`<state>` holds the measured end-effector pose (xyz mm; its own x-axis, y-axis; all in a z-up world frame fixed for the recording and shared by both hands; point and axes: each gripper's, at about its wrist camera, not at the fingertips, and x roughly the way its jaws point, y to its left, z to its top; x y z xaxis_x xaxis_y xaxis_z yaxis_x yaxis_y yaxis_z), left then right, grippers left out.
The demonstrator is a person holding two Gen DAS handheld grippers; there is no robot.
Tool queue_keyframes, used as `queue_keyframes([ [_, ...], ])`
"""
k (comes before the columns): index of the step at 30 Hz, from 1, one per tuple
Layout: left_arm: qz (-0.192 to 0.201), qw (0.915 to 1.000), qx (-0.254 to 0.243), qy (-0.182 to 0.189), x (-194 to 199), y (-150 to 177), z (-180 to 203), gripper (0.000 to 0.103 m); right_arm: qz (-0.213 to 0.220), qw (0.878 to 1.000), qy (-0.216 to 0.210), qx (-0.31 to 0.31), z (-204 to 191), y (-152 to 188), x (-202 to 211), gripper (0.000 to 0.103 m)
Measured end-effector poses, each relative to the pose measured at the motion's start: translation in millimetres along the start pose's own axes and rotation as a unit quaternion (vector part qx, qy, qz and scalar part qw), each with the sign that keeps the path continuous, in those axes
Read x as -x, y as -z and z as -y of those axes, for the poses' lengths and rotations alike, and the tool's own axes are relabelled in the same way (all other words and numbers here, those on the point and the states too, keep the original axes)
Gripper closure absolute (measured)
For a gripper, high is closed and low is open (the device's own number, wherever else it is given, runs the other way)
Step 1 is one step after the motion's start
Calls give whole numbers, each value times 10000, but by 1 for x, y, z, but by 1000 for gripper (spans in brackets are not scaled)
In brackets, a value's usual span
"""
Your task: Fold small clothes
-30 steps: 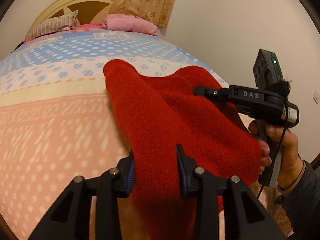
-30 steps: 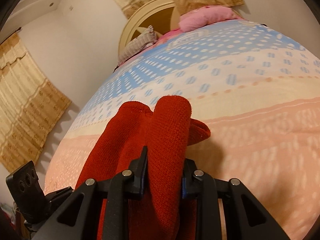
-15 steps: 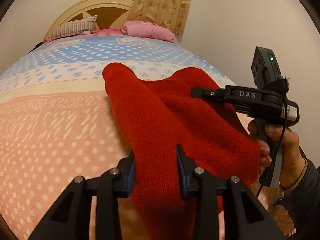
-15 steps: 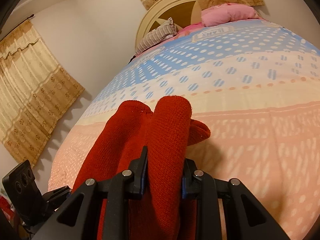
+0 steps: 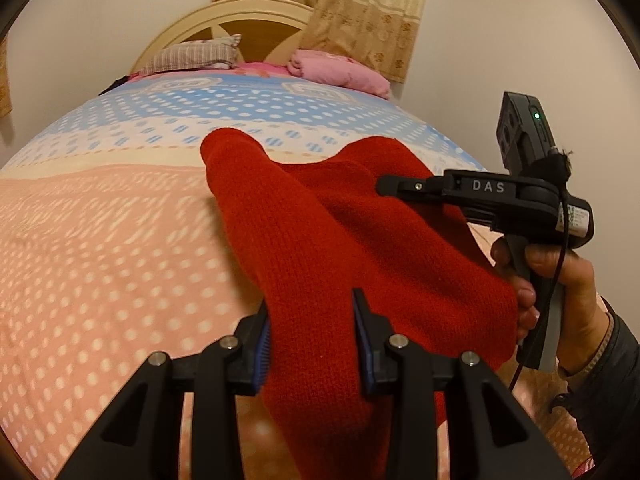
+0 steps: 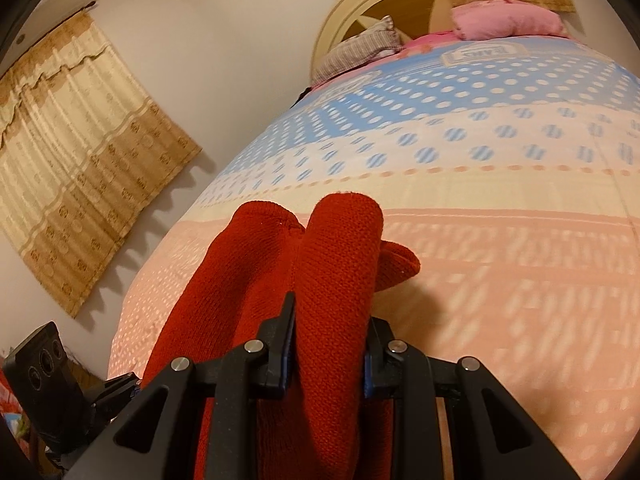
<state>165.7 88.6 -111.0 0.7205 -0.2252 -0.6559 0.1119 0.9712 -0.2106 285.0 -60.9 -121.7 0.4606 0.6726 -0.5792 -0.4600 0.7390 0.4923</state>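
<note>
A small red knitted garment [image 5: 332,240] hangs stretched between both grippers above the bed. My left gripper [image 5: 312,344] is shut on one bunched edge of it, the blue pads pressing the knit from both sides. In the right wrist view my right gripper [image 6: 328,344] is shut on another bunched edge of the red garment [image 6: 336,256], which stands up in a thick roll between the fingers. The right gripper's body [image 5: 496,196] shows at the right of the left wrist view, held by a person's hand [image 5: 560,280]; its fingertips are hidden behind the cloth.
Below lies a bed with a pink, cream and blue dotted cover [image 5: 100,248]. At its far end stand a striped pillow [image 5: 192,56], a pink bundle [image 5: 340,72] and a rounded cream headboard [image 5: 240,12]. Beige curtains [image 6: 80,140] hang on the wall beside the bed.
Both grippers have carried the red garment sideways over the bed and turned slightly; the headboard and pillows have shifted right in both views. The grips on the cloth are unchanged.
</note>
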Motion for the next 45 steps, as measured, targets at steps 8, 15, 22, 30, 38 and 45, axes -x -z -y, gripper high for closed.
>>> queue_keyframes([
  [8,108,9996,143,-232,18,13,-20,66,-152,9995,-229,178,-34,1,-23,77],
  [15,148,9989,305,-332,32,23,-36,66,-286,9985,-395,259,-51,4,-40,77],
  [22,137,9981,437,-414,38,35,-52,66,-437,9973,-488,332,-64,5,-58,77],
  [30,139,9973,574,-436,43,42,-63,66,-551,9961,-548,406,-78,10,-70,77],
  [38,144,9966,659,-481,49,53,-67,66,-624,9952,-587,462,-88,11,-78,77],
  [45,89,9962,719,-482,46,56,-71,65,-664,9955,-536,405,-84,11,-86,77],
])
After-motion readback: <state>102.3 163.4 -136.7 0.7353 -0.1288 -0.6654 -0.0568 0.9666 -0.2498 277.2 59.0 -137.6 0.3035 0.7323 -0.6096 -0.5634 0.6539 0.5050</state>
